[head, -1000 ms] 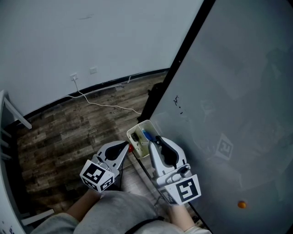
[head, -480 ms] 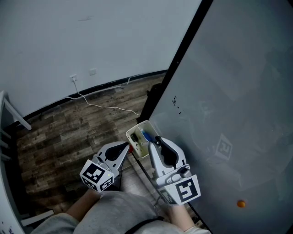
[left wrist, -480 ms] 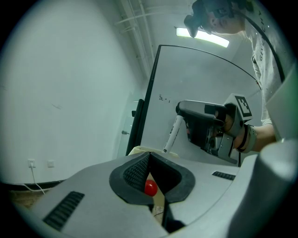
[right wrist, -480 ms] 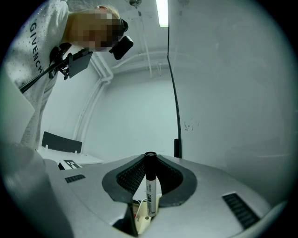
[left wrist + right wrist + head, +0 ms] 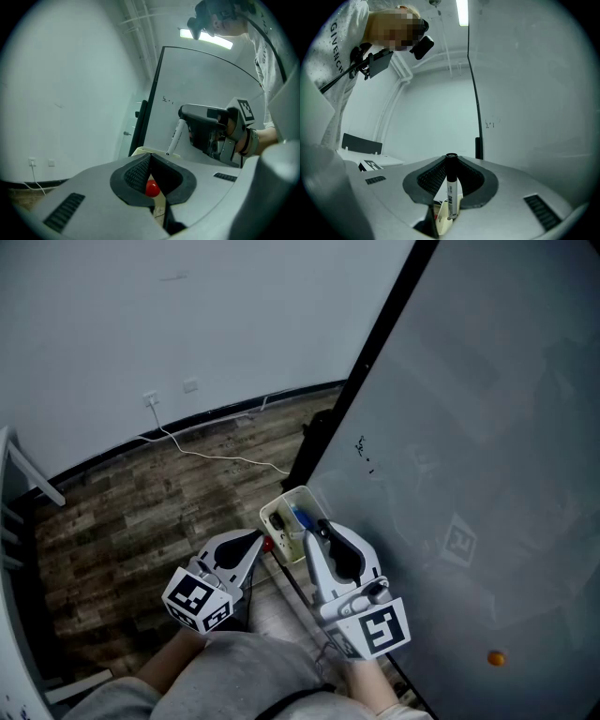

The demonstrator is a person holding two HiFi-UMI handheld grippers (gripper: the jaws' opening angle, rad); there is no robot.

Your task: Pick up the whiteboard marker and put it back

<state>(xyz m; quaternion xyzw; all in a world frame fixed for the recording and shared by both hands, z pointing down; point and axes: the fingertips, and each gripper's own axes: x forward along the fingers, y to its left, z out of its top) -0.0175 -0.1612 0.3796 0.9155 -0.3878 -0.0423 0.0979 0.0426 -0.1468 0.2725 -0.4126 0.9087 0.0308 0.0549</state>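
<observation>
On the right side of the head view stood the big whiteboard (image 5: 487, 427), tilted in the frame, with the wooden floor (image 5: 122, 512) far below it. At the whiteboard's dark left edge hung a cream pen holder (image 5: 278, 512) with a blue thing inside.

Both grippers pointed at this holder. The right gripper (image 5: 451, 180) had its fingers closed on the whiteboard marker (image 5: 452, 197), clamping it near its black upper end. The long axis of the marker was nearly upright, and its lower end hung at the open mouth of the holder, just below and ahead of the fingers. Whether the tip was already inside, I could not tell.

The left gripper (image 5: 150, 161) had its fingers pressed together with nothing between them. A small red thing (image 5: 151, 188) showed beyond them, near the holder. The right hand, I judged, only needed to lower the marker straight down.
</observation>
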